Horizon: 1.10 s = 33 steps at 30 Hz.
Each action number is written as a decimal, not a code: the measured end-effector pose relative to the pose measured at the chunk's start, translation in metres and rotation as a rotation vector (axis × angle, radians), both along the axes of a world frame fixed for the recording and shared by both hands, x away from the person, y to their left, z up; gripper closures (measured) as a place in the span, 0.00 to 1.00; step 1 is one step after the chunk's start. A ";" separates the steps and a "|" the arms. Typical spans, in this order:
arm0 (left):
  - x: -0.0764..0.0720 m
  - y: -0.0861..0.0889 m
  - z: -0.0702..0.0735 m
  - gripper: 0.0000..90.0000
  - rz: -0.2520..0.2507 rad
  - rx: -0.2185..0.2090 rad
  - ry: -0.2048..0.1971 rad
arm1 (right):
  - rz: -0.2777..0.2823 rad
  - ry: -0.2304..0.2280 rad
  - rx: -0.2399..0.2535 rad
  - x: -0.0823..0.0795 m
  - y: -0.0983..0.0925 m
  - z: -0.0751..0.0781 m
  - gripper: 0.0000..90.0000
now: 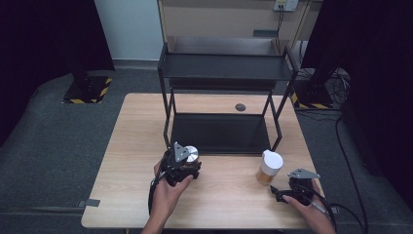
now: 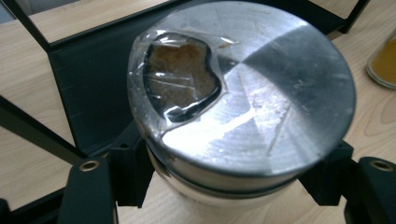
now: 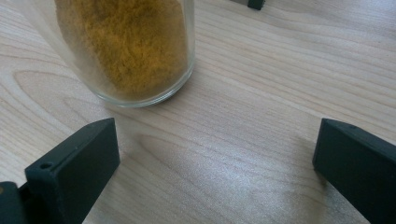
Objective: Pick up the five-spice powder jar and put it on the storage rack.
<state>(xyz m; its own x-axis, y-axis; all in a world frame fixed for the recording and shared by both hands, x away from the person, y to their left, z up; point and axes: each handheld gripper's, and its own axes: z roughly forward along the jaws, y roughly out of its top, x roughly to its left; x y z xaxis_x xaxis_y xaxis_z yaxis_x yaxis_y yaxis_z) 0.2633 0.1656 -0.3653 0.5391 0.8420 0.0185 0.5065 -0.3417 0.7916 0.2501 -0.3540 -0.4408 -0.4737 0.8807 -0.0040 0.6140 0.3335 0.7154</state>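
A person is standing at a wooden table and is holding a gripper in each hand. The left gripper is gripping a jar with a metal lid; in the left gripper view the two black jaws are pressing on the jar's sides just under the lid. The lid is round and shiny, and a piece of clear tape is covering a dark patch on it. In the high view this jar is sitting near the front edge of the lower shelf of a black rack, on the table side of it.

The right gripper is staying near the right front part of the table, and its jaws are standing wide apart with nothing between them. In the right gripper view only bare wood is lying between the jaws. A glass jar of yellow powder is standing upright just beyond the jaws, closer to the left one, and it is not touching them. In the high view this same jar is wearing a white lid and is standing just beside the right front leg of the rack.

A small dark round disc is lying on the table behind the rack's lower shelf.
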 end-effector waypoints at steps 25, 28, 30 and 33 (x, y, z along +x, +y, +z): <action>0.043 -0.016 0.006 0.33 0.014 0.000 0.007 | 0.005 0.000 0.001 0.001 -0.001 0.000 0.02; 0.048 -0.017 0.004 0.33 0.017 0.001 0.014 | 0.005 0.000 0.001 0.001 -0.001 0.000 0.02; 0.051 -0.018 0.003 0.33 0.024 -0.003 0.012 | 0.006 -0.001 0.001 0.001 -0.001 0.000 0.02; 0.056 -0.019 0.002 0.33 0.030 -0.001 0.010 | 0.007 -0.001 0.001 0.001 -0.001 0.000 0.02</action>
